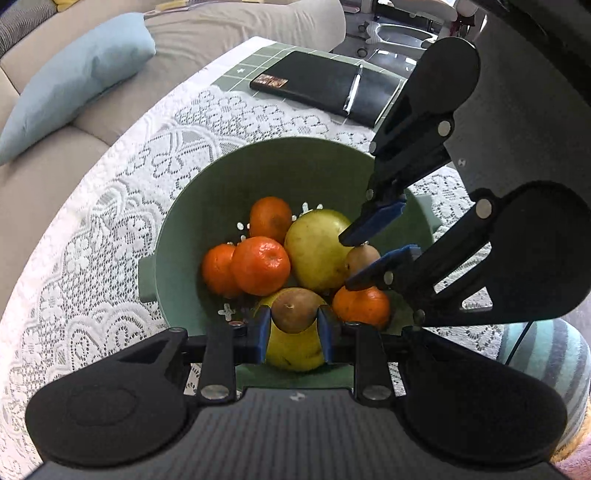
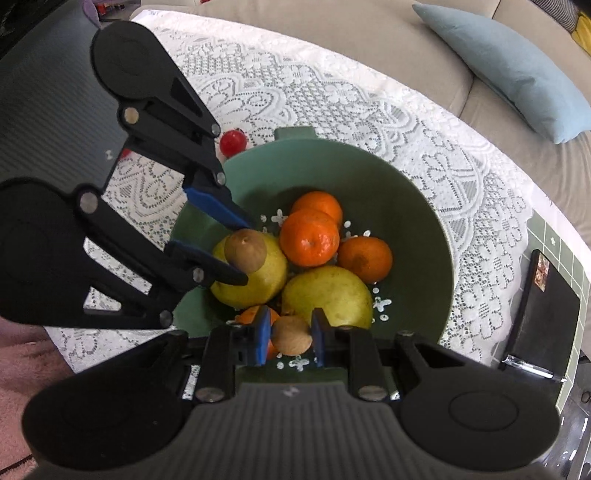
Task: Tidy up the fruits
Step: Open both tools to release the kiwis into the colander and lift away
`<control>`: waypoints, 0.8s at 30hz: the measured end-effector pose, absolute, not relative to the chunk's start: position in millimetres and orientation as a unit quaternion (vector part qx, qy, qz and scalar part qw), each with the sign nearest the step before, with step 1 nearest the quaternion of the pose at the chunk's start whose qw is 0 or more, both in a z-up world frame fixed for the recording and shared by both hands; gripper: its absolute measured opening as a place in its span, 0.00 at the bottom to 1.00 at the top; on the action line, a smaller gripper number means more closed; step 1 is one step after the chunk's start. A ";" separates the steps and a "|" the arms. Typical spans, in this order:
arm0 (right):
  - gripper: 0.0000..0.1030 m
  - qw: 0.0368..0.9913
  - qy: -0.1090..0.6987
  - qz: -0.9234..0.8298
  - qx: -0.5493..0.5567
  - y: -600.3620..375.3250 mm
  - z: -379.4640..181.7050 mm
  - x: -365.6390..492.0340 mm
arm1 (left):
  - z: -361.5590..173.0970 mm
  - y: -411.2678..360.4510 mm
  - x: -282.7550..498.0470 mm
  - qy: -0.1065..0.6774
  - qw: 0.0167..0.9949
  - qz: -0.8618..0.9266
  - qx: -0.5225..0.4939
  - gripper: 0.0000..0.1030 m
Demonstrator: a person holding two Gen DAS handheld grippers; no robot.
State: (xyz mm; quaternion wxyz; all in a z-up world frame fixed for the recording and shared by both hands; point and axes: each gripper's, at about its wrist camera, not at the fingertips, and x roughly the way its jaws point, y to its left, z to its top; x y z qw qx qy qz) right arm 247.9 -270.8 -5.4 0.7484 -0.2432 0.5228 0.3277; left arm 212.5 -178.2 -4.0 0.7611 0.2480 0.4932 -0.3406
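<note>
One green bowl [image 1: 207, 206] is sitting on the lace-covered surface [image 1: 110, 221], and everything here is placed relative to it. Inside it, four oranges are showing: one toward the far wall [image 1: 270, 218], two side by side nearer the middle [image 1: 260, 266] [image 1: 216, 269], and one under the right hand-held gripper [image 1: 361, 306]. Two yellow-green pears are lying in the bowl too, one in the middle [image 1: 314, 251] and one against the near wall [image 1: 291, 350].

Two small brown fruits are hanging above the bowl's contents. The left hand-held gripper [image 1: 294, 328] is clenching one brown fruit [image 1: 294, 310] between its blue pads, over the near pear. The right hand-held gripper [image 2: 291, 338] is gripping the other brown fruit [image 2: 291, 335] the same way, over the bowl's edge region.

Each gripper is crowding the other's view and covering part of the fruit pile.

Outside the bowl, one red round thing [image 2: 232, 142] is lying just beside its rim. Beyond the bowl, one black notebook [image 1: 325, 83] with one pen [image 1: 352, 88] is resting on a green grid mat [image 1: 266, 55]. One blue cushion [image 1: 74, 77] is lying on the sofa [image 1: 221, 33] past the surface's edge
</note>
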 end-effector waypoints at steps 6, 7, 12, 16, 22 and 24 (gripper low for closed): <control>0.21 0.742 0.527 0.336 -0.242 -268.7 -9.6 248.9 | -6.7 -174.7 216.0 0.496 0.760 -0.345 0.239 0.30; 0.21 0.742 0.528 0.336 -0.241 -269.1 -11.0 250.1 | -6.9 -173.4 217.8 0.499 0.760 -0.346 0.232 0.30; 0.20 0.741 0.529 0.334 -0.244 -267.7 -12.0 249.8 | -6.6 -170.2 221.9 0.501 0.765 -0.344 0.212 0.30; 0.20 0.741 0.531 0.333 -0.242 -268.5 -10.5 250.0 | -7.4 -170.9 221.9 0.498 0.767 -0.345 0.212 0.30; 0.20 0.736 0.533 0.335 -0.248 -267.5 -12.4 248.3 | -10.1 -173.6 224.4 0.500 0.767 -0.345 0.206 0.30; 0.20 0.737 0.533 0.335 -0.247 -267.3 -11.6 248.2 | -10.9 -174.4 224.4 0.500 0.768 -0.343 0.205 0.30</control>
